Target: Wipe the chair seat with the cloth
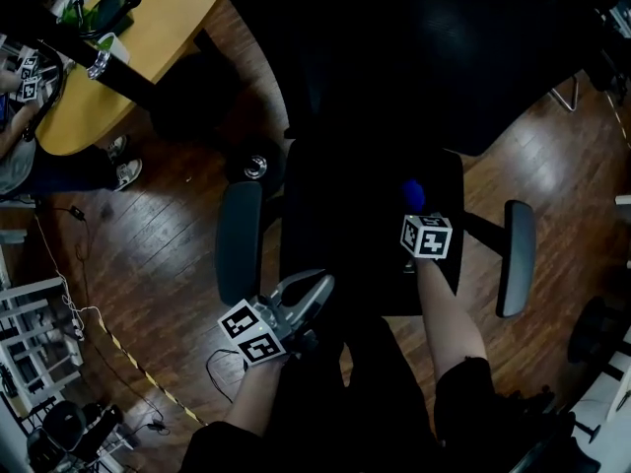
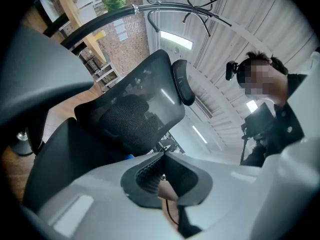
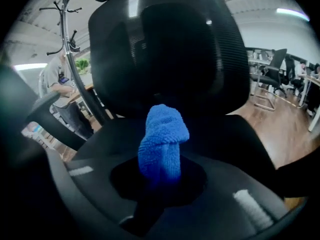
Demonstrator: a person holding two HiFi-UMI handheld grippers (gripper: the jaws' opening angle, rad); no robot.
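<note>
A black office chair seen from above has its seat (image 1: 345, 225) between two armrests (image 1: 240, 242) (image 1: 516, 256). My right gripper (image 1: 415, 212) is over the right part of the seat, shut on a bunched blue cloth (image 1: 412, 195). In the right gripper view the cloth (image 3: 162, 141) sticks up from the jaws in front of the mesh backrest (image 3: 170, 49), with the seat (image 3: 230, 134) below it. My left gripper (image 1: 323, 285) hovers at the seat's front left edge, jaws shut and empty. Its fingertips (image 2: 150, 170) meet, facing the backrest (image 2: 135, 114).
A wooden table (image 1: 148, 37) stands at the upper left, with a seated person (image 1: 25, 161) beside it. A cable (image 1: 69, 304) trails over the wooden floor at left. A coat rack (image 3: 70, 59) rises behind the chair. Other chairs (image 3: 272, 76) stand further right.
</note>
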